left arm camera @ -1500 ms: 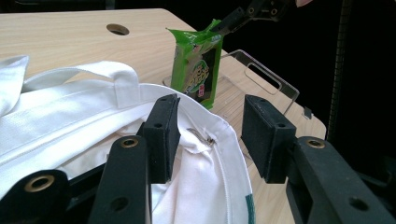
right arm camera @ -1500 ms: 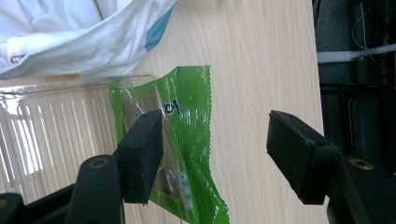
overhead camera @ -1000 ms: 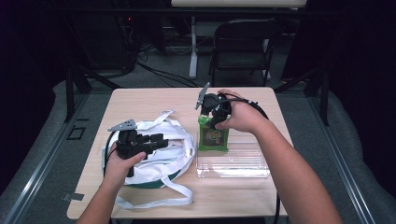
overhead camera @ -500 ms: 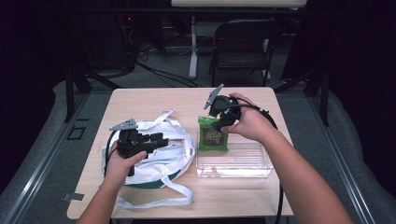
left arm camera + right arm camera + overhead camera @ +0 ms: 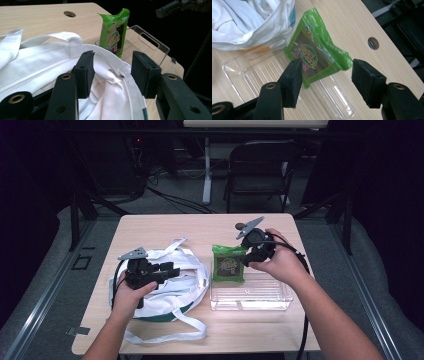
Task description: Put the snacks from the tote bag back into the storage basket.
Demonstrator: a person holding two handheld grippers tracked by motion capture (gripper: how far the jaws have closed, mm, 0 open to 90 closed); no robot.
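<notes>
One green packet (image 5: 229, 264) leans on the tray's (image 5: 280, 302) far-left rim, lower end inside the tray. A second ago my right gripper (image 5: 246, 258) was down on it; now I've pulled back just beside it, jaws apart, nothing held, so I judge the packet released. Bag (image 5: 187, 285) lies left of the tray, touching it. My left gripper (image 5: 167, 271) hovers over the bag's rim, jaws apart.
</notes>
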